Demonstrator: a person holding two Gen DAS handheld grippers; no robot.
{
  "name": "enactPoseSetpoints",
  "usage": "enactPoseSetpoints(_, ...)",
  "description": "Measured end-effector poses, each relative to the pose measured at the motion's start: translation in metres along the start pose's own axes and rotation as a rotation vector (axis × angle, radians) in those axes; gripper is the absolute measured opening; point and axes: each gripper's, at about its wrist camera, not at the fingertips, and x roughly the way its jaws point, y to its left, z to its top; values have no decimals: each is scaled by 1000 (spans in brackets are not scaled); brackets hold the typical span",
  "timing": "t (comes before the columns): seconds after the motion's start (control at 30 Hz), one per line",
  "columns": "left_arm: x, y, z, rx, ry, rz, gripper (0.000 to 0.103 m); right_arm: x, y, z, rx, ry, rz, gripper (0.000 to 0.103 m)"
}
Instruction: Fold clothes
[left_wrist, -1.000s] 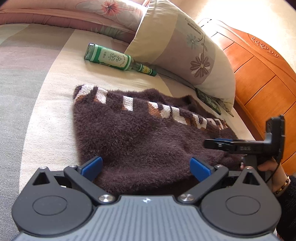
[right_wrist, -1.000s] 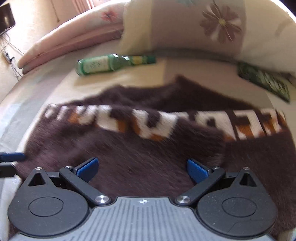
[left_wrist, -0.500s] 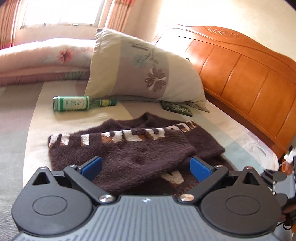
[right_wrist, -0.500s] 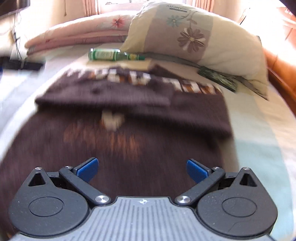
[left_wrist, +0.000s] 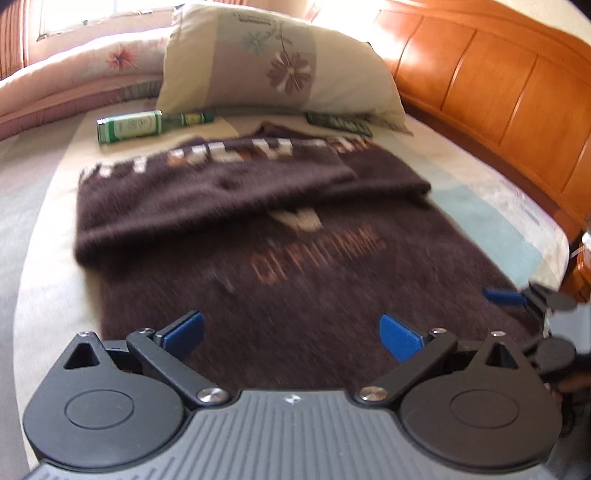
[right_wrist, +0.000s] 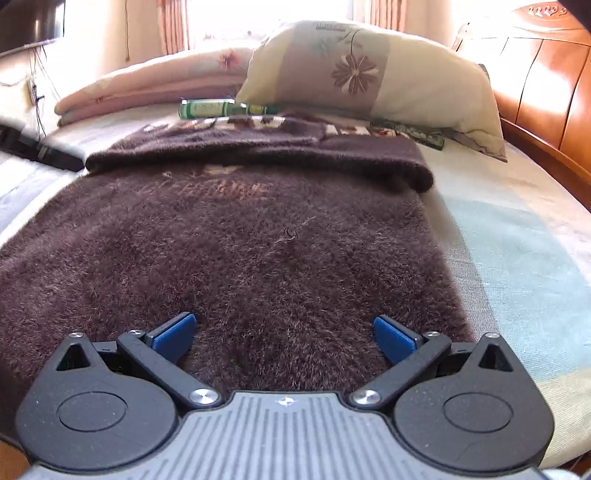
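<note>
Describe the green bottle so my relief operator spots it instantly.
Start at the big flowered cream pillow by the orange wooden headboard. At its foot, beyond the fuzzy brown sweater, the green glass bottle lies on its side, the only hard, shiny thing there.

A fuzzy dark-brown sweater (right_wrist: 258, 258) lies flat on the bed, its far part folded back over itself.

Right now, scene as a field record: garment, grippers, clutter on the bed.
garment: fuzzy dark-brown sweater, flat on striped bedsheet, far part folded over
left gripper: open, empty, above near hem
right gripper: open, empty, above near hem
clutter: green glass bottle lying beyond sweater, beside floral pillow
headboard: orange wood, right side
</note>
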Motion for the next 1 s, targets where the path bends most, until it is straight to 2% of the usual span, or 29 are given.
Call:
enactPoseSetpoints(0.07,2,-11,-13,-5,43,20,101,-2,-2,-3,-11,-14,16,103)
enactPoseSetpoints(0.17,6,-14,-37,-68,94,52,101,-5,-6,-12,-34,-64,46,103)
enactPoseSetpoints(0.3,-9,-23,-64,-80,62,113,101,-7,-8,-14,-32,-82,65,103)
enactPoseSetpoints(0.43,-19,-33,-65,-77,107,157,101,-10,-10,-17,-52,-92,75,103)
enactPoseSetpoints(0.5,-23,-38,-57,-78,96,148,101,-13,-13,-19,-42,-95,88,103)
enactPoseSetpoints(0.6,-28,-45,-40,-87,30,107,101,-16,-17,-19,-21,-92,105,103)
enactPoseSetpoints(0.73,-15,-50,-28,-105,-40,66,101,-23,-24,-7,80,-66,123,103)
enactPoseSetpoints(0.8,-3,-46,-32,-165,-39,65,102,-27,-31,1,129,-97,133,103)
enactPoseSetpoints(0.9,5,-33,-47,-262,-23,59,101,-23,-35,17,127,-107,107,103)
enactPoseSetpoints(1.0,-2,-28,-51,-267,-20,45,101,-11,-38,37,109,-96,82,103)
